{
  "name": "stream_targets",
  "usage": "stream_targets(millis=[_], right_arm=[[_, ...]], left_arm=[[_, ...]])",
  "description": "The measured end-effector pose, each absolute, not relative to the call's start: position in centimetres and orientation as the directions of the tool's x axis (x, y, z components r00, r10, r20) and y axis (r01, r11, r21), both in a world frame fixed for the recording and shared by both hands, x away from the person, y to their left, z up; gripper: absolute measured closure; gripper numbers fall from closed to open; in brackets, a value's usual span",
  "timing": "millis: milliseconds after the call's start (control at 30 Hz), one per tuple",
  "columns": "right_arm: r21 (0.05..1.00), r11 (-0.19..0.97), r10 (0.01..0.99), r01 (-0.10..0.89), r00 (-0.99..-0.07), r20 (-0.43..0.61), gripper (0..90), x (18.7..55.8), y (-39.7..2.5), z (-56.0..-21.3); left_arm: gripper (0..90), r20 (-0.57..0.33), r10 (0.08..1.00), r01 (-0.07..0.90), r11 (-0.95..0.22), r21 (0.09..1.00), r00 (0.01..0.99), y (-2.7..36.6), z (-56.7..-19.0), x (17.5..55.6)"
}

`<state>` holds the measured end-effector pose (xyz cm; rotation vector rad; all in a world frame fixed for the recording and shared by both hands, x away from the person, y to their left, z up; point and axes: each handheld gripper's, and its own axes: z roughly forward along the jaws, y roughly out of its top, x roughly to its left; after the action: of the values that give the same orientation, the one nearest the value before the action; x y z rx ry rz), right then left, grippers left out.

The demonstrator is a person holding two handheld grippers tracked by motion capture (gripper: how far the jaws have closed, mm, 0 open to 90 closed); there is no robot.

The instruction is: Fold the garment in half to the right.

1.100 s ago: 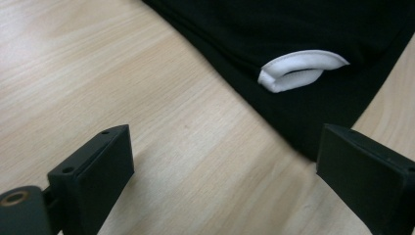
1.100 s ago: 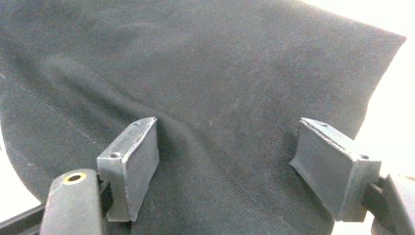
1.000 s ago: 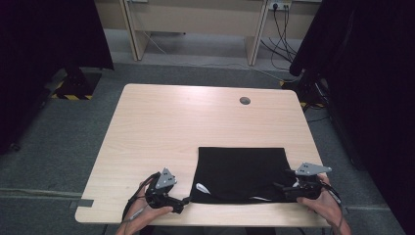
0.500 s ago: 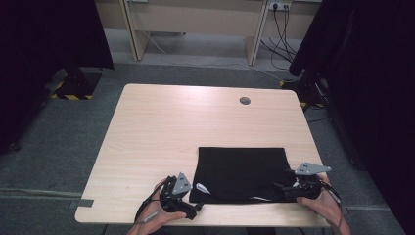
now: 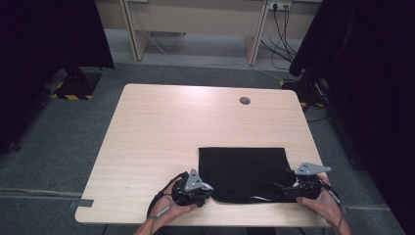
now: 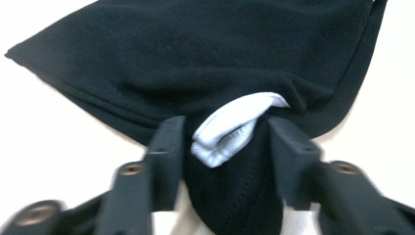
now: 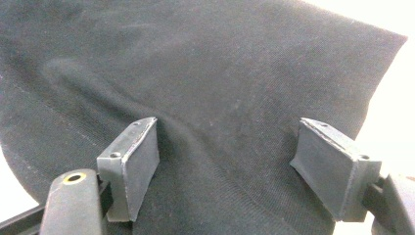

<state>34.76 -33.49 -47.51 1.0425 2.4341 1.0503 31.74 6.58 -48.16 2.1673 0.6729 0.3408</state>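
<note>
A folded black garment (image 5: 242, 172) lies at the near right part of the bench (image 5: 161, 132). The left hand-held gripper (image 5: 208, 192) has its jaws around the garment's near left corner and white label (image 6: 232, 129), not yet pinched. The right hand-held gripper (image 5: 276, 186) stands wide apart over the cloth's right edge.

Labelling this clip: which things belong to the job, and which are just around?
In the job:
black garment
its white tag
left gripper
right gripper

Just around:
table
cable hole
wall cables
</note>
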Motion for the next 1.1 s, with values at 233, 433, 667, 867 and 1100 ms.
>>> stream_targets(millis=[233,433,667,867,1100], right_arm=[[0.722,0.471,0.719,0.508,-0.695,0.019,25.6,34.8,-33.5,-47.5],[0.713,0.469,0.731,0.522,-0.682,0.018,25.7,34.5,-34.0,-47.4],[0.706,0.461,0.744,0.538,-0.668,0.022,25.9,33.6,-34.9,-47.2],[0.662,0.48,0.761,0.576,-0.648,0.013,26.3,32.5,-35.0,-46.7],[0.661,0.464,0.776,0.59,-0.63,0.018,27.3,32.2,-34.7,-45.9]], left_arm=[[72.4,0.067,0.55,0.301,-0.552,0.778,0.832,6.0,-48.1,31.5],[72.5,0.03,0.538,0.317,-0.54,0.78,0.843,5.9,-48.1,31.4],[72.4,0.019,0.528,0.316,-0.536,0.783,0.849,5.6,-48.1,30.7],[72.1,0.007,0.514,0.315,-0.537,0.783,0.858,5.4,-48.1,30.4],[71.6,-0.01,0.51,0.325,-0.533,0.781,0.86,5.5,-48.1,30.5]])
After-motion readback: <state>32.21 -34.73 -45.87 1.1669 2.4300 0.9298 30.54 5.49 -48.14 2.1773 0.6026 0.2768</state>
